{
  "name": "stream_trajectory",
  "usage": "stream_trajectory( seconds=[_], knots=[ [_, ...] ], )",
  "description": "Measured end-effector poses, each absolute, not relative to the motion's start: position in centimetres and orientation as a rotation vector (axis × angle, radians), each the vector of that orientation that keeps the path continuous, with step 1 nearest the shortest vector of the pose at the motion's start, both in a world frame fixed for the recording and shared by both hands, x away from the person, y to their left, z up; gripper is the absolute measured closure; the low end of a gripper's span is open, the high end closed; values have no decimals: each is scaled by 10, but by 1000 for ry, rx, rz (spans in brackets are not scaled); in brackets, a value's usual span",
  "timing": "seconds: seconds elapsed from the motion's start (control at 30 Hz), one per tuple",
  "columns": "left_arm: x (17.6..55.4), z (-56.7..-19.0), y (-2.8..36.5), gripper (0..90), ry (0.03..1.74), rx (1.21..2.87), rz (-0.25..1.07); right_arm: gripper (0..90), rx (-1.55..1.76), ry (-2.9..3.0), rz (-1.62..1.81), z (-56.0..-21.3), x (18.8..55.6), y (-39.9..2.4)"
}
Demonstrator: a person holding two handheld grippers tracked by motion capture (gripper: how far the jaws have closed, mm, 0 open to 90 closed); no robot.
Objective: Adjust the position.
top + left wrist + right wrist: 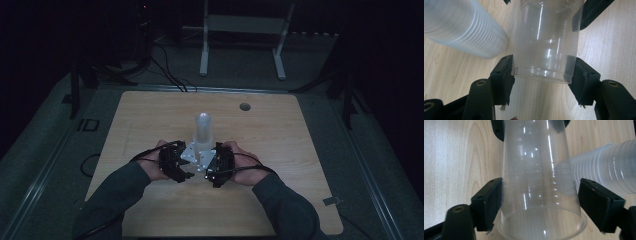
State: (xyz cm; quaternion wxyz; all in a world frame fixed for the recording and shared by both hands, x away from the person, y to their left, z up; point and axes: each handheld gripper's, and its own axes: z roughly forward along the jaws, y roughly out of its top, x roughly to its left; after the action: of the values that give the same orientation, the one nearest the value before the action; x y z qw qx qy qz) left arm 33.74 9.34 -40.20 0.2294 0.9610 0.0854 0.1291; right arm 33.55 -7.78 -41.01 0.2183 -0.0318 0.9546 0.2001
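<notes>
Light wooden table [150, 120], dim room. Both hands meet near the table's middle, just in front of an upright stack of clear ribbed plastic cups [203, 127].

Left claw [541, 75] — clenched on a single clear plastic cup [546, 42], black pads pressing both sides of its narrow base end. The cup lies level between the two claws, above the table. The stack sits just beside it, upper left in the left gripper view [461, 27].

Right claw [539, 200] — straddles the same cup's wide rim end [539, 195]. Left pad at the cup wall, right pad with a visible gap, so released, not gripping. Stack at the right in the right gripper view [609, 167], partly behind the cup.
</notes>
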Motion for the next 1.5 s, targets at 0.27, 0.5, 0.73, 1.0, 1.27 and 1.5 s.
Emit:
stream_trajectory(
  seconds=[0.27,0.5,0.73,1.0,1.27,1.5],
  knots=[
    [340,-404,97,413,254,2642,363,133,-70,2628,584,-408,334,-81],
    [342,-408,99,413,273,2640,358,130,-44,2622,639,-402,336,-85],
    [344,-409,102,413,289,2635,353,137,-5,2620,692,-396,336,-90],
    [346,-413,106,413,317,2619,340,140,32,2617,718,-395,337,-97],
    [347,-414,112,413,345,2602,340,143,51,2611,739,-392,338,-101],
    [348,-417,119,413,381,2575,337,144,67,2611,742,-393,339,-104]
  ],
)
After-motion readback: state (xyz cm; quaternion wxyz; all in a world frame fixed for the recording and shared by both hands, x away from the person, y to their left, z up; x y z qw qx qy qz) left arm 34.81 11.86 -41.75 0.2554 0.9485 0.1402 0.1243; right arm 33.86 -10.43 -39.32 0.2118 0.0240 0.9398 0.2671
